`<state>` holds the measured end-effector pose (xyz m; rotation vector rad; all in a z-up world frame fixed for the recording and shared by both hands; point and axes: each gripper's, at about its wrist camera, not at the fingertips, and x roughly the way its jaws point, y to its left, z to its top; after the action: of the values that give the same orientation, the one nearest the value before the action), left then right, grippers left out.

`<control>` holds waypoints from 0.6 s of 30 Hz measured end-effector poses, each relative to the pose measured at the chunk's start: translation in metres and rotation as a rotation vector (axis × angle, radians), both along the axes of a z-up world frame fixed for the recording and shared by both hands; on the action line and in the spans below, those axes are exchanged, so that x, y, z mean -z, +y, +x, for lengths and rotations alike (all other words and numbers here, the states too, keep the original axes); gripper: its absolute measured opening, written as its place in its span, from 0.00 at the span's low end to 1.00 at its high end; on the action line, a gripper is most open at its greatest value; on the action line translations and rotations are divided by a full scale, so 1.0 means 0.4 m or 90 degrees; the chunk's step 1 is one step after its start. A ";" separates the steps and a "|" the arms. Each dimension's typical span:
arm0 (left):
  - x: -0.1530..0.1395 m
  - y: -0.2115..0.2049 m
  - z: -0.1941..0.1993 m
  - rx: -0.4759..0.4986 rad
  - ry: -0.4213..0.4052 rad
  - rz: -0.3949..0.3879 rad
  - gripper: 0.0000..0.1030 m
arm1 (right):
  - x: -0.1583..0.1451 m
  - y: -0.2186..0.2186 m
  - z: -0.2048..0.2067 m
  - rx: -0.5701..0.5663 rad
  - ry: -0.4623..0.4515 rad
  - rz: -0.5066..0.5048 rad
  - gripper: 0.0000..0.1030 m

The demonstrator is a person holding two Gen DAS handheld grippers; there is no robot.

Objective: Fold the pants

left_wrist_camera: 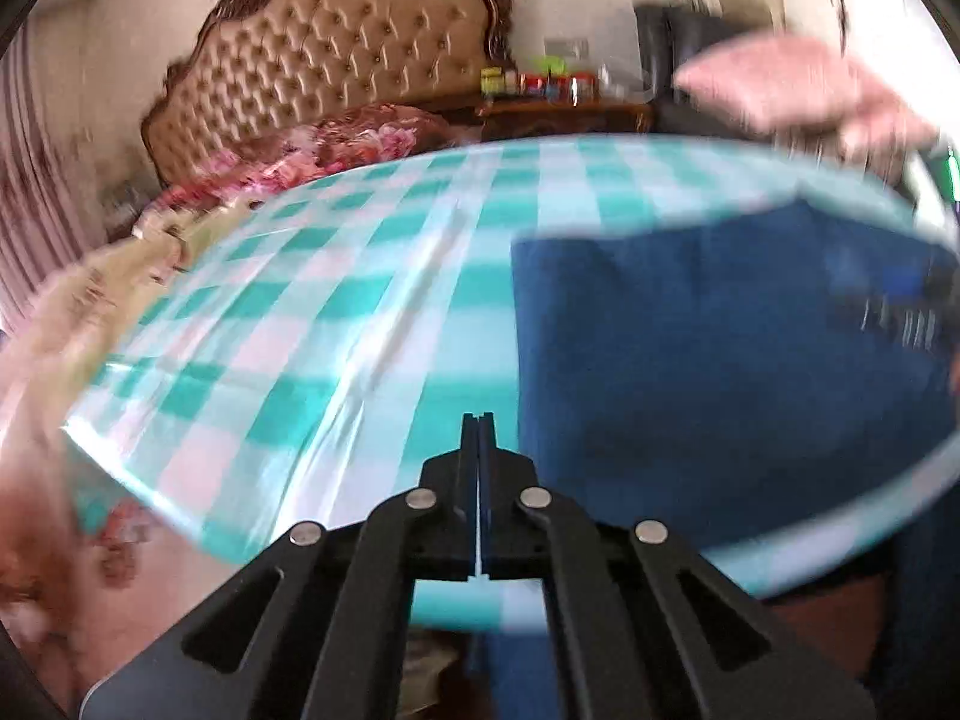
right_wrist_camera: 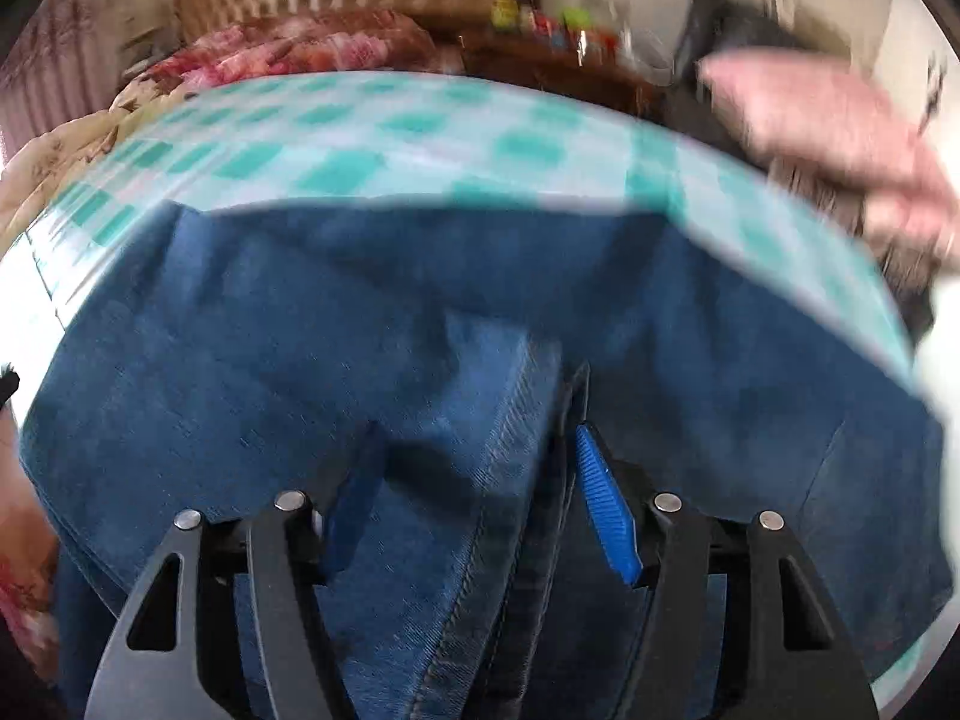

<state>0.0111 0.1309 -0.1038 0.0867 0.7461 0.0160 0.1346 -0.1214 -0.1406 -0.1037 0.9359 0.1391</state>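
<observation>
The blue denim pants (left_wrist_camera: 720,360) lie on a table with a teal and white checked cloth (left_wrist_camera: 336,300), to the right in the left wrist view. My left gripper (left_wrist_camera: 478,426) is shut and empty, just left of the pants' edge near the table's front. In the right wrist view the pants (right_wrist_camera: 360,330) fill the frame. My right gripper (right_wrist_camera: 474,420) is open, its fingers astride a raised fold of denim with a stitched seam (right_wrist_camera: 504,438). The blue pad (right_wrist_camera: 603,504) of the right finger shows; the left finger is partly hidden by cloth.
A bed with a tufted headboard (left_wrist_camera: 336,54) and floral bedding (left_wrist_camera: 360,138) stands behind the table. A dark wooden nightstand with small jars (left_wrist_camera: 558,96) is at the back. A pink cushion (left_wrist_camera: 798,84) lies at the back right. Both views are motion-blurred.
</observation>
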 end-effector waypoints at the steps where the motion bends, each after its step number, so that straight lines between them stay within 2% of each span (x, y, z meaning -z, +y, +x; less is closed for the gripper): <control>1: -0.017 -0.011 0.022 0.023 -0.002 -0.008 0.01 | 0.000 -0.005 -0.002 -0.005 0.000 -0.001 0.61; 2: -0.033 -0.042 0.064 0.080 0.003 -0.007 0.01 | 0.000 -0.004 -0.002 -0.007 0.000 -0.005 0.61; 4: -0.046 -0.066 0.137 0.144 0.009 -0.049 0.02 | 0.001 -0.005 0.002 -0.006 0.001 -0.007 0.61; 5: -0.037 -0.077 0.188 0.177 0.030 -0.069 0.02 | 0.001 -0.005 -0.002 -0.005 0.002 -0.007 0.61; 7: -0.006 -0.090 0.273 0.173 0.052 -0.008 0.02 | -0.003 0.000 -0.015 -0.004 0.001 -0.006 0.61; 8: 0.020 -0.078 0.328 0.174 0.093 -0.020 0.02 | -0.002 0.000 -0.014 -0.004 0.000 -0.006 0.61; 9: 0.036 -0.063 0.359 0.168 0.109 -0.019 0.02 | -0.002 0.000 -0.013 -0.006 0.001 -0.006 0.61; 10: 0.040 -0.047 0.379 0.145 0.099 0.008 0.02 | -0.002 0.000 -0.015 -0.006 0.001 -0.005 0.61; 11: 0.036 -0.021 0.399 0.093 0.095 0.045 0.02 | -0.003 0.001 -0.017 -0.006 0.002 -0.004 0.62; 12: 0.027 0.002 0.410 0.052 0.092 0.054 0.02 | -0.004 -0.001 -0.019 -0.007 0.003 -0.002 0.62; 13: 0.018 0.024 0.411 0.027 0.084 0.037 0.02 | -0.004 -0.002 -0.018 -0.008 0.004 -0.001 0.62; 14: 0.005 0.038 0.396 0.029 0.079 0.003 0.02 | -0.005 -0.002 -0.015 -0.008 0.007 -0.001 0.62; 16: -0.016 0.021 0.326 0.065 0.061 -0.017 0.04 | -0.015 -0.002 -0.010 -0.001 0.023 0.000 0.62; 18: -0.022 0.012 0.252 0.091 0.058 -0.065 0.05 | -0.046 -0.006 -0.012 0.007 0.002 0.019 0.59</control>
<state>0.1121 0.1355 -0.0951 0.0436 0.8297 -0.1632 0.1298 -0.1237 -0.1220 -0.0712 0.9371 0.1427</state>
